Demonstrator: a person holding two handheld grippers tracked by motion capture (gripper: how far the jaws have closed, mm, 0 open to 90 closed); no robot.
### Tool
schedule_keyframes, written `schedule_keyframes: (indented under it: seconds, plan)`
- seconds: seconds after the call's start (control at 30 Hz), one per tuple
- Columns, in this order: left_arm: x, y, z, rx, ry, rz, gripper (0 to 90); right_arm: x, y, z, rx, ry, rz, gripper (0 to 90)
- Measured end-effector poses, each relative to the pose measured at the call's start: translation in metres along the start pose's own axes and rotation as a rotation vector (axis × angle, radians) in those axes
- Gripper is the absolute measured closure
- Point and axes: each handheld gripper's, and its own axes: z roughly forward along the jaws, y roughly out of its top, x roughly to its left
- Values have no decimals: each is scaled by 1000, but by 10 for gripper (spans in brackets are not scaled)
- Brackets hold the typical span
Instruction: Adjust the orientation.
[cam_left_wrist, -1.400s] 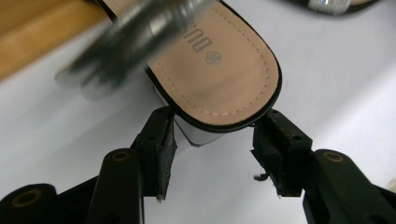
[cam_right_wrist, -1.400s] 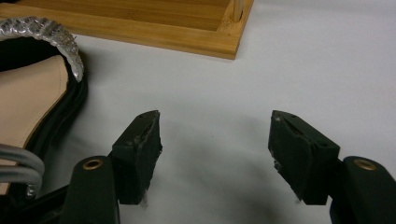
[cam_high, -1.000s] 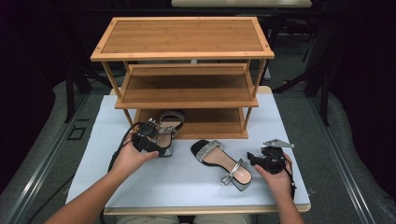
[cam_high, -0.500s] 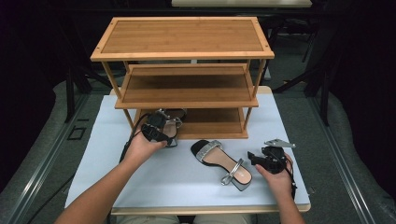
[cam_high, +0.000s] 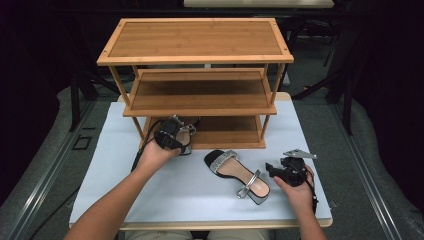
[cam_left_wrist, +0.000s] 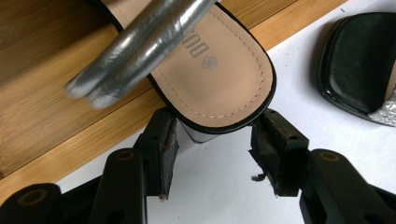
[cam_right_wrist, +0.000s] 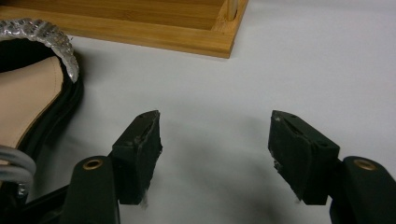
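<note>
Sandal (cam_left_wrist: 205, 70) number one, gripped at its heel by the left gripper (cam_left_wrist: 212, 154), sits at the edge of the wooden rack's (cam_high: 200, 95) bottom shelf, while its mate (cam_high: 240, 175) waits on the surface beside the right gripper (cam_right_wrist: 215, 154), jaws wide and empty.

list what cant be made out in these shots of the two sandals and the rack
- Held sandal, left gripper view: front cut off by the top edge; silver strap blurred.
- Same sandal, high view: mostly hidden behind the left claw and hand.
- Second sandal, right gripper view: cut off by the left edge.
- Rack's bottom shelf, high view: rear part hidden under the middle shelf.
- Insole print, left gripper view: too cropped to read.
</note>
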Motion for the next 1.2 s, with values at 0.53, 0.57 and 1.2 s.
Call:
schedule_keyframes:
  seconds: [0.53, 0.57, 1.2]
  plan:
    - [20, -32, -14, -121, -164, -79, 457, 5, 3, -8, -15, -12, -20, 341]
    - [20, -36, -17, -132, -169, -75, 457, 6, 4, -9, -13, -7, -24, 342]
    - [42, -84, -71, -89, -161, -36, 460, 31, 40, -39, 117, 24, -109, 375]
